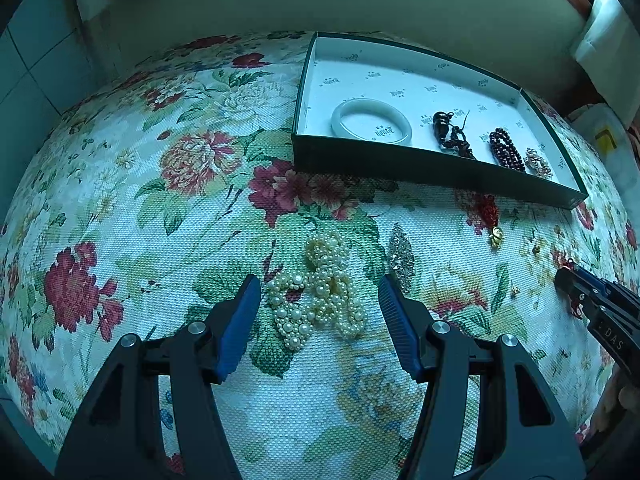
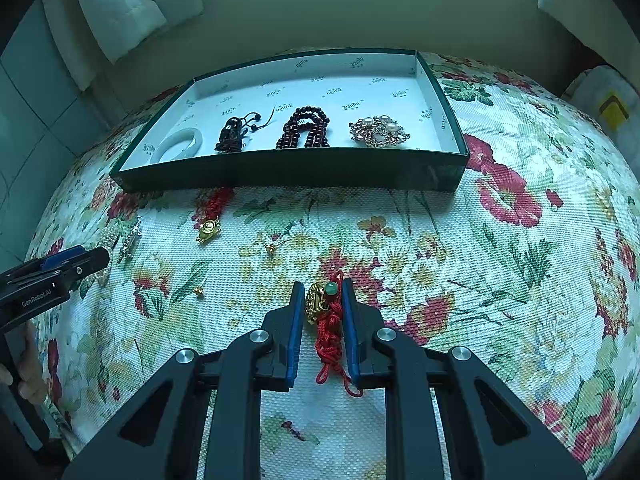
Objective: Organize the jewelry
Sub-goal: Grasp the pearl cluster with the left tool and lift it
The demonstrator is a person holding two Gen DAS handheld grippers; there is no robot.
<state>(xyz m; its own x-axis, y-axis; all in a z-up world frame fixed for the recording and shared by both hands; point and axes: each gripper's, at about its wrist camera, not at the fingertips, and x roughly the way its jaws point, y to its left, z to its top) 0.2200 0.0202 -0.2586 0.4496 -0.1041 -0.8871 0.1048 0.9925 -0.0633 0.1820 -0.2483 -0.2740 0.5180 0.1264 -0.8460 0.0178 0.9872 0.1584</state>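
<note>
A table covered with a floral cloth point(image 2: 500, 248) carries a shallow dark green box point(image 2: 288, 172) with a white printed lining, set toward the far edge. Inside the box, along its near wall, lie a pale bangle point(image 1: 370, 120), a dark knotted cord pendant point(image 2: 234, 132), a coil of dark red beads point(image 2: 304, 128) and a gilt brooch with pearls point(image 2: 380, 130), in that order from the box's left end to its right. On the cloth in front of the box, the left hand-held gripper point(image 1: 320, 292) hangs over a heap of pearl strands point(image 1: 320, 292) with its blue-padded jaws spread apart on either side of the heap; the pads stand clear of the pearls, so it is released. Just beside the pearls, toward the right, lies a silvery rhinestone piece point(image 1: 401, 258). Nearer the box's front wall a gold charm on a red cord point(image 2: 210, 224) rests on the cloth, and two tiny gold bits point(image 2: 271, 249) lie apart from it toward the near edge. The right hand-held gripper point(image 2: 320, 300) is clenched on a red knotted cord with a gold charm and a green bead point(image 2: 324, 308), the pads pressing the cord from both sides while its loose end trails back between the fingers. A hand point(image 2: 28, 376) shows at the left margin of the right wrist view, holding the left tool's grip.
</note>
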